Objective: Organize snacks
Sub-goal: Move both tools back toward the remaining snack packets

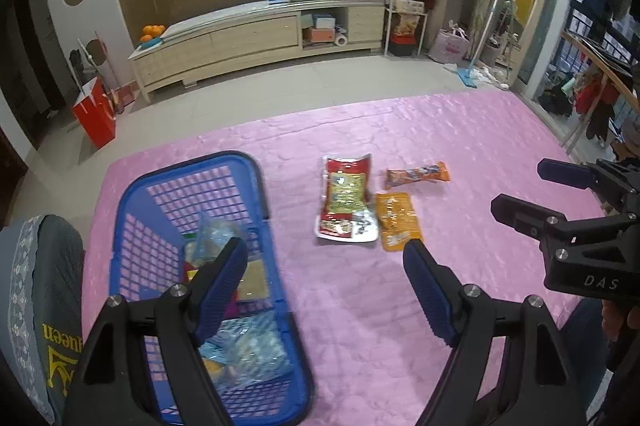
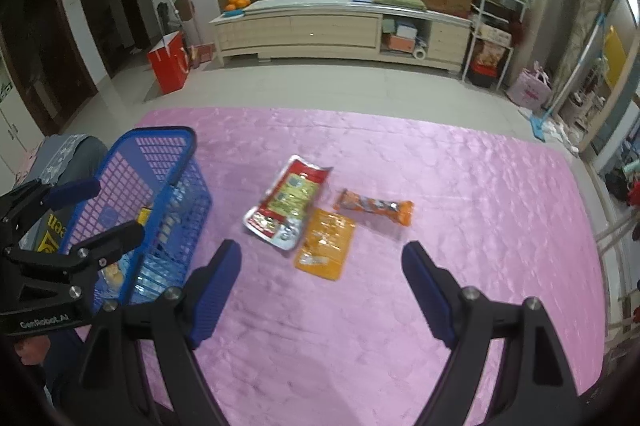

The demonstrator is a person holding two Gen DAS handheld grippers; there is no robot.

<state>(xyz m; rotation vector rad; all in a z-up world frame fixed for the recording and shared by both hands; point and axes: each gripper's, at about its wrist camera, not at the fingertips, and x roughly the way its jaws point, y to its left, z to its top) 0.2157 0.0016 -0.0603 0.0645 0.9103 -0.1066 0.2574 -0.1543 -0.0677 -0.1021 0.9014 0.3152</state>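
With three flat packets overlapping at mid-frame on the pink cloth, and the blue basket at left, a pinch risks dragging two. Left gripper and right gripper both gape, empty.
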